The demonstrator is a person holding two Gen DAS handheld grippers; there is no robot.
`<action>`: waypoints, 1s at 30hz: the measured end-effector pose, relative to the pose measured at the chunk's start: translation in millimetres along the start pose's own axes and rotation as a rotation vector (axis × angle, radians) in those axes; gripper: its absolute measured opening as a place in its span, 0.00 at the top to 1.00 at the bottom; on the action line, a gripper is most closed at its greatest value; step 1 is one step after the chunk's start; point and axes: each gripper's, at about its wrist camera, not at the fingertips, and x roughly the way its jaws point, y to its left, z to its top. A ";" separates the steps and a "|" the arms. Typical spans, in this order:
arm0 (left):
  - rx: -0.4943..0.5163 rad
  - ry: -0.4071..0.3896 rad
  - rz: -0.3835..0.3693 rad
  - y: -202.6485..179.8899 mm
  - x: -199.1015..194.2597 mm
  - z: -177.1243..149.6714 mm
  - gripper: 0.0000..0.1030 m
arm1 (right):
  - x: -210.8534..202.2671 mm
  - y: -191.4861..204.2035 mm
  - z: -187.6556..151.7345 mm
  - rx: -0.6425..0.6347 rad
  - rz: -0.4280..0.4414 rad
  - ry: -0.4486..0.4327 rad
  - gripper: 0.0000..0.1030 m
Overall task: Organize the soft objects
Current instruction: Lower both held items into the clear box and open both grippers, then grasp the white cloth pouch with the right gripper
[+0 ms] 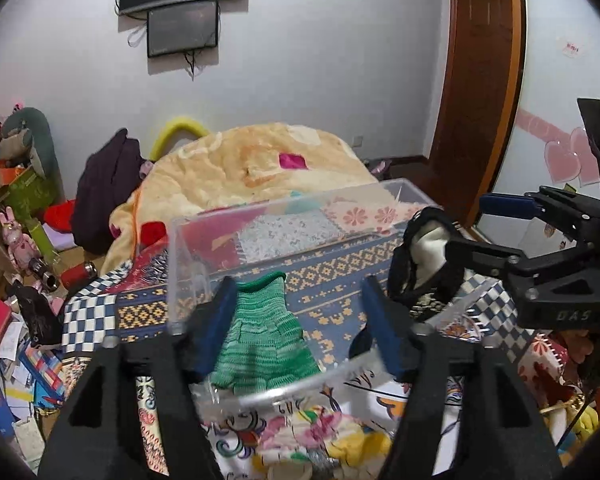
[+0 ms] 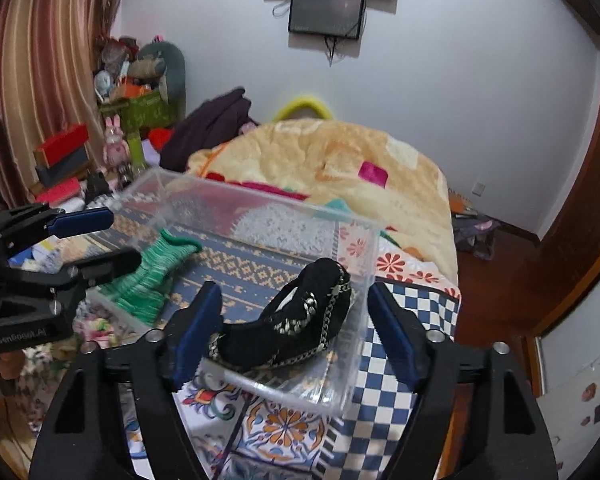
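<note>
Your clear plastic bin (image 1: 284, 236) sits on the bed's patterned quilt (image 1: 332, 292) and serves as the collection point. Two soft items lie inside it.

The green knitted piece (image 1: 260, 340) lies flat on the bin floor at the left end, at roughly 12 o'clock from your left gripper (image 1: 300, 320). Its cuff points away from you. The left fingers (image 1: 216, 328) are spread wide to either side of it and grip nothing, which reads as a release position.

The black soft item with pale trim (image 2: 296, 320) rests at the bin's right end, leaning toward the right wall. It lies at about 12 o'clock from your right gripper (image 2: 296, 332). The right fingers (image 2: 196, 336) are likewise parted and hold nothing. In the left wrist view, one of them appears close against this item at 3 o'clock; contact cannot be confirmed.

Judgement: the items are set at opposite ends so each keeps its own space and neither is buried. Both placements appear complete.

Beyond the bin, at 12 o'clock, a cream blanket (image 1: 268, 164) is heaped on the bed. More soft things lie on the quilt below the bin's near wall at 6 o'clock, including a yellow piece (image 1: 360, 448); these look like candidates for the next pick. Clutter on the floor at 9 o'clock is outside your working area.
</note>
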 end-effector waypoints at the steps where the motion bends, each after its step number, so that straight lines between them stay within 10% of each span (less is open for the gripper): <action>1: -0.003 -0.012 0.001 -1.2 -7.5 -0.9 0.24 | -9.6 -0.9 -1.0 0.007 0.003 -0.019 0.25; 14: -0.010 -0.051 -0.031 -22.8 -80.2 -46.2 0.04 | -98.9 7.0 -48.9 0.025 -0.037 -0.187 0.18; 30: 0.118 0.103 -0.194 -116.6 -64.8 -110.9 0.03 | -107.9 17.6 -143.9 0.174 -0.037 -0.024 0.19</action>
